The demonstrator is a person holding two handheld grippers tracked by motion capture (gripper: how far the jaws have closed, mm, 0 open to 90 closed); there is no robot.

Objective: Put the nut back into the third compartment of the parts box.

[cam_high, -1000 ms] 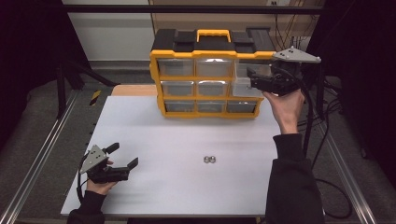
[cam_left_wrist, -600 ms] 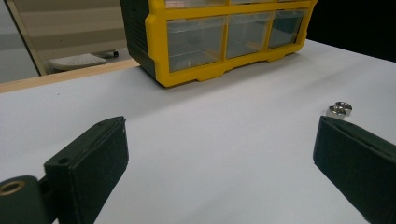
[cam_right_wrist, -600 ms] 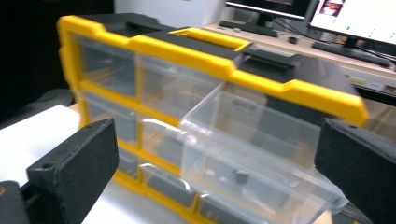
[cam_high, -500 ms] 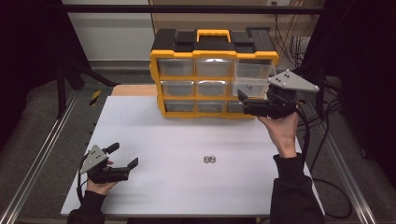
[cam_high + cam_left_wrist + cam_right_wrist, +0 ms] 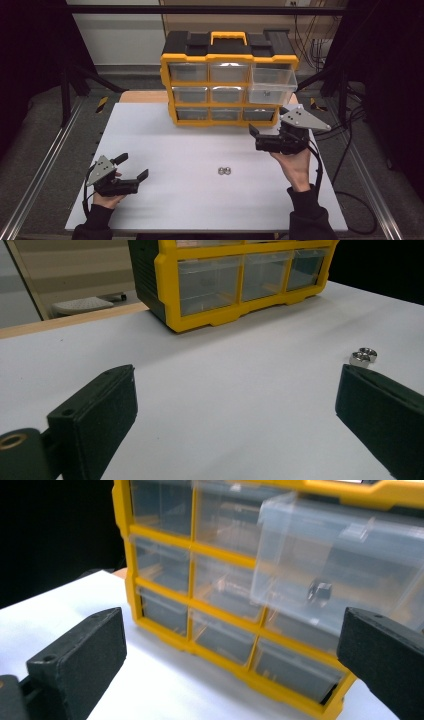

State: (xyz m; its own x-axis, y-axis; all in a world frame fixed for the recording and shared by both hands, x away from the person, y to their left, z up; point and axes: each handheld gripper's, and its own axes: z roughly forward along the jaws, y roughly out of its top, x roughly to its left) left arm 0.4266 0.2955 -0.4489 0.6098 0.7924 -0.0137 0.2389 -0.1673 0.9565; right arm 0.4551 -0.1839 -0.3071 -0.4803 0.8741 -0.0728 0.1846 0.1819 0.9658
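While the clear drawer (image 5: 272,85) sticks out of the top right corner of the yellow box (image 5: 228,80), a small dark nut (image 5: 320,591) sits inside it. Just in front of that box, near its right end, the right claw (image 5: 256,138) floats above the tabletop (image 5: 175,150) with its jaws wide open and nothing in them. Two little silver nuts (image 5: 223,170) lie touching each other in the middle of the tabletop. Near the left corner, the left claw (image 5: 133,168) sits low, wide open and empty too.
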